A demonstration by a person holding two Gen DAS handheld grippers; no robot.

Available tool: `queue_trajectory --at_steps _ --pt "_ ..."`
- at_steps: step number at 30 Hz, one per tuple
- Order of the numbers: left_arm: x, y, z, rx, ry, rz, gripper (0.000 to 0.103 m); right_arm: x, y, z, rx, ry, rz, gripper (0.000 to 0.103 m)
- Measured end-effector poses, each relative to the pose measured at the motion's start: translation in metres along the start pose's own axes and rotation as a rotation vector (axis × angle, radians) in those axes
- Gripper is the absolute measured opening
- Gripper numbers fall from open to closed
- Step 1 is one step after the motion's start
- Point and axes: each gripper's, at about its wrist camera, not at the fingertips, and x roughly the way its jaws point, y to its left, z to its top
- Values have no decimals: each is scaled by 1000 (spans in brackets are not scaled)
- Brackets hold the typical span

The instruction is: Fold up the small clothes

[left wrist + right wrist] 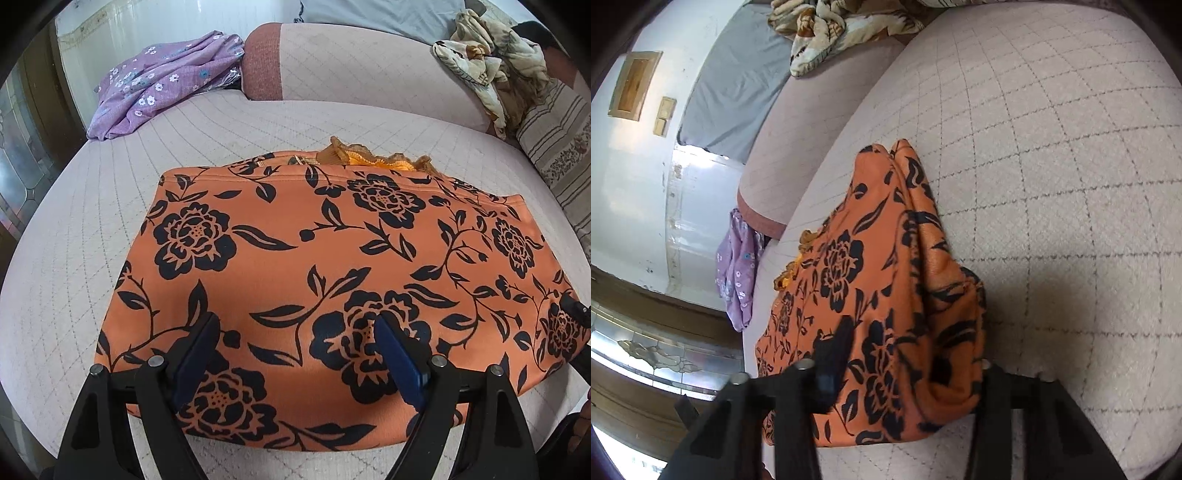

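1. My left claw (295, 332) hangs wide open over the near edge of the orange floral garment (332, 258), gripping nothing.
2. My right claw (905, 354) has the garment's bunched right end between its fingers; whether they pinch it I cannot tell.
3. The garment lies folded on the quilted sofa seat (74, 258).
4. Far left a purple floral cloth (155, 85); far right a crumpled cream blanket (487, 70).

This looks like a home living room: a quilted sofa (110, 206) with a padded backrest (351, 66), loose clothes (159, 85) left on it, and probably a decorated glass door (657, 354) nearby.
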Motion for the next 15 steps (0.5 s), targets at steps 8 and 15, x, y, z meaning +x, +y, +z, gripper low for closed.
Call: queue_trajectory --at_steps 8,15 --pt "2 1 3 -7 -3 -2 86 -2 -3 1 13 -8 23 58" --pt "8 -2 5 -6 4 -2 86 -1 -2 -1 -5 -3 13 58"
